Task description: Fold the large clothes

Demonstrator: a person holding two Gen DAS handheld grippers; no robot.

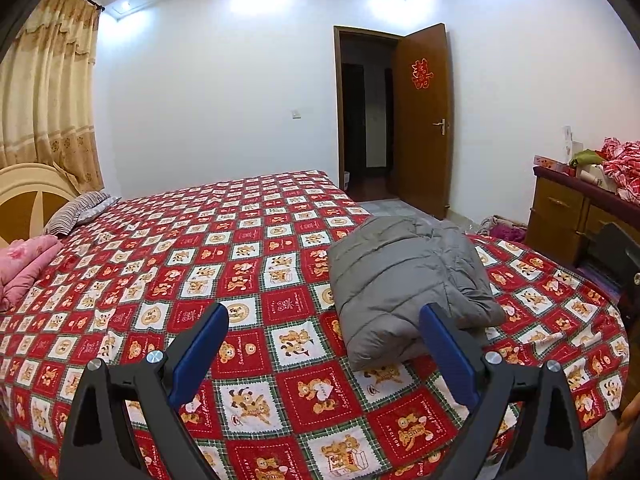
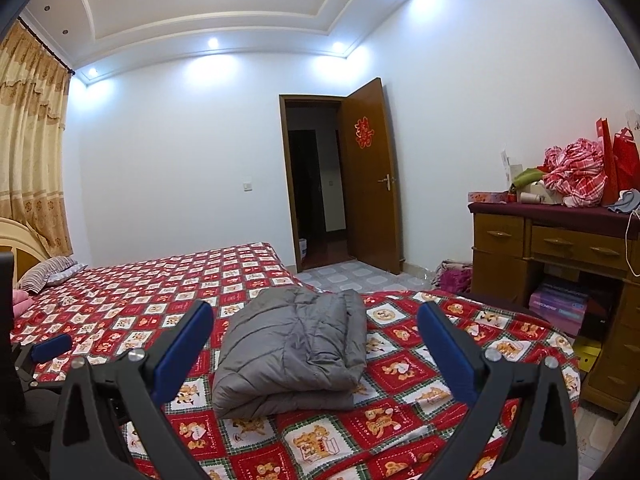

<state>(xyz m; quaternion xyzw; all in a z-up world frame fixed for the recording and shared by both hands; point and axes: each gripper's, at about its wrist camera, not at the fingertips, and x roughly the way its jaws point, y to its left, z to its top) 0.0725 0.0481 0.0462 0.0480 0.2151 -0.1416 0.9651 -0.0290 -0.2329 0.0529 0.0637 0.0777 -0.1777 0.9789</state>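
A grey padded jacket (image 1: 404,280) lies folded into a thick bundle on the red bear-patterned bedspread (image 1: 200,264), near the bed's foot end. It also shows in the right wrist view (image 2: 296,348), straight ahead between the fingers. My left gripper (image 1: 324,320) is open and empty, hovering above the bed to the left of the jacket. My right gripper (image 2: 314,314) is open and empty, held back from the jacket's near edge. The left gripper's blue finger (image 2: 50,346) shows at the left edge of the right wrist view.
A pink folded quilt (image 1: 24,268) and a striped pillow (image 1: 76,210) lie by the headboard. A wooden dresser (image 2: 560,248) piled with red cloth stands right of the bed. An open brown door (image 2: 370,176) is at the far wall. Curtains hang at left.
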